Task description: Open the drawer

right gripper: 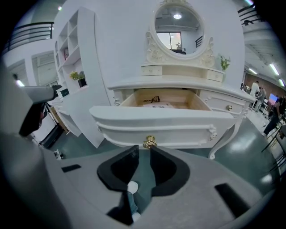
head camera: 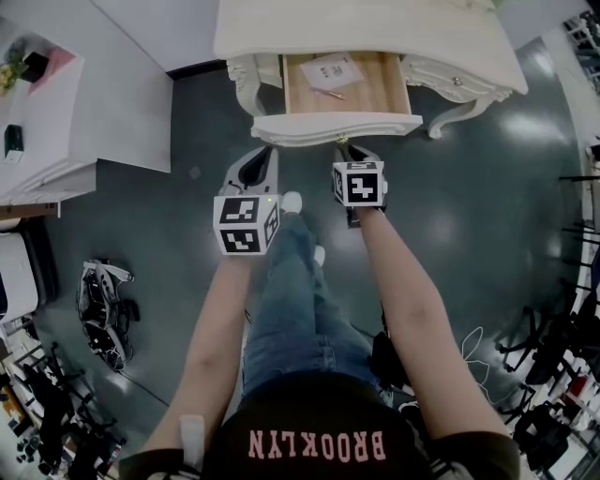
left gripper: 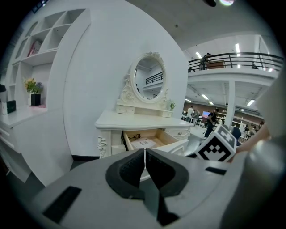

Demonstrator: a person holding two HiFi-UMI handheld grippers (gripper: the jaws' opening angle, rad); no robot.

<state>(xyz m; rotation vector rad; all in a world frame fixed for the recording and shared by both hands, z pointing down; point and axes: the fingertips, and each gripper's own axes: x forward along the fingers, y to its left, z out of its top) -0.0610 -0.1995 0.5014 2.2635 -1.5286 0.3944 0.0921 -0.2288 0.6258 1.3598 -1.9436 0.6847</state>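
Left gripper (left gripper: 144, 154) closed empty, right gripper (right gripper: 144, 150) parted, empty; pulled-out drawer (head camera: 337, 128) holds papers (head camera: 330, 70).

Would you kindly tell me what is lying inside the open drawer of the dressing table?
A printed sheet of paper and a thin pen-like stick lie in the drawer; its rear part is covered by the tabletop.

Large open hall staged as a bedroom corner, white dressing table (right gripper: 178, 84) with oval mirror (right gripper: 178, 24) set at centre, railed mezzanine (left gripper: 232, 60) and strip lights (left gripper: 237, 47) seen at upper right, polished grey floor (head camera: 497, 187)
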